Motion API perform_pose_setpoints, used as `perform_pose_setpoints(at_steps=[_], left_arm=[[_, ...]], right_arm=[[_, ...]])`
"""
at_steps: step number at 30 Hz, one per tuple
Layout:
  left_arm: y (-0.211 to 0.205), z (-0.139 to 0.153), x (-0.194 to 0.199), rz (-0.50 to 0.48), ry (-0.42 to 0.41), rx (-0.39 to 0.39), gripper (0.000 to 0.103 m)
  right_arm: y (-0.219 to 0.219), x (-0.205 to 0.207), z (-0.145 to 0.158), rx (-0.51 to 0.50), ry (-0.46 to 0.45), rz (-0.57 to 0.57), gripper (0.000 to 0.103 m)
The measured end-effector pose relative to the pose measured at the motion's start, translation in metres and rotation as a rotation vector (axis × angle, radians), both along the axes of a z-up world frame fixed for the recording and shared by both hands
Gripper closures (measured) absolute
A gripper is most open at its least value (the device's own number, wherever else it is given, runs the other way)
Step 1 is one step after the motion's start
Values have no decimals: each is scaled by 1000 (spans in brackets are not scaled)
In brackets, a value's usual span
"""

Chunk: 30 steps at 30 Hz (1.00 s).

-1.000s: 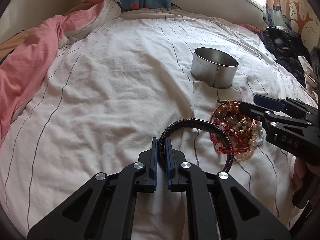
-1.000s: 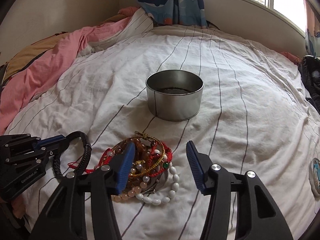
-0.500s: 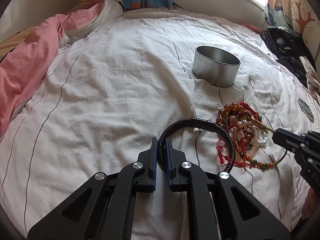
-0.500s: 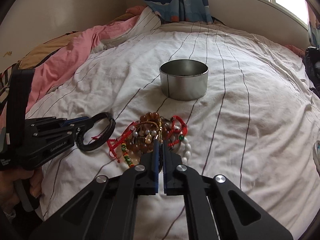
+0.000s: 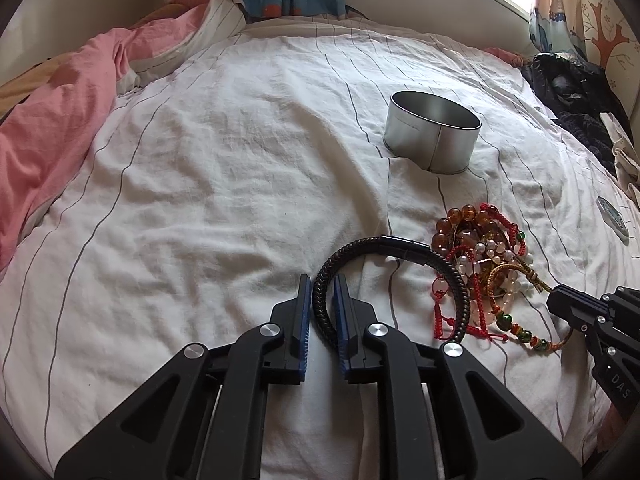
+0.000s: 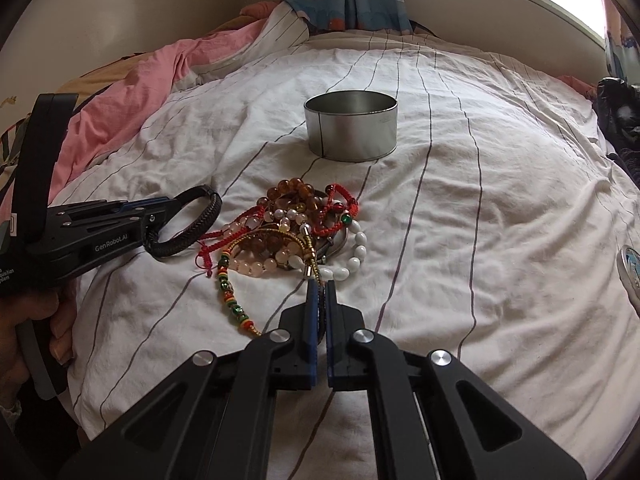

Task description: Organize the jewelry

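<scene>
- Bedroom scene: white striped bedsheet (image 5: 224, 184) as the work surface, pink blanket (image 5: 52, 128) bunched at the left.
- Left gripper (image 5: 321, 284) has its jaws easing apart, with the black braided bracelet (image 5: 400, 245) between them; the near pad looks off the cord, the other I can't tell.
- Right gripper (image 6: 319, 289) is clamped on the gold cord bracelet (image 6: 310, 258), whose cord runs from the tips toward the far-left into the bracelet pile (image 6: 296, 224).
- Key relation: the metal tin (image 6: 352, 128) sits straight beyond the right gripper, past the pile, so that hand looks nearer to it.
- Count: one tin, two grippers, one tangled pile; can't count the beaded strands.
</scene>
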State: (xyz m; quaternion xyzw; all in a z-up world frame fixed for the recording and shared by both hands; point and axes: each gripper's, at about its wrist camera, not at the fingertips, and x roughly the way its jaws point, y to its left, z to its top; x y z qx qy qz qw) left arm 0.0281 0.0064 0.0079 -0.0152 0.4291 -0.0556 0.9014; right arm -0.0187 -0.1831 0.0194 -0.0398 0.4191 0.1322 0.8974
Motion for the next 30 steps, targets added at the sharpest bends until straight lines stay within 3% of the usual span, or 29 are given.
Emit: perform_pose_setpoints(at_steps=[15, 17, 18, 19, 27, 29, 30], left_arm=[[-6, -2, 0, -12, -9, 10, 81], [-6, -2, 0, -14, -8, 3, 79], [-7, -2, -1, -18, -7, -1, 76], [-7, -2, -1, -21, -9, 1, 75], [-10, -2, -1, -30, -10, -3, 70], [-9, -1, -1, -31, -13, -5, 71], [-9, -1, -1, -32, -13, -4, 76]], right_arm=[[-4, -1, 1, -42, -23, -32, 98], [-6, -1, 1, -35, -27, -45, 84], [-8, -1, 2, -27, -34, -53, 68], [-10, -1, 3, -19, -37, -59, 64], [-8, 3, -5, 4, -1, -41, 65], [-5, 4, -7, -4, 10, -26, 81], [-4, 3, -7, -12, 6, -22, 95]])
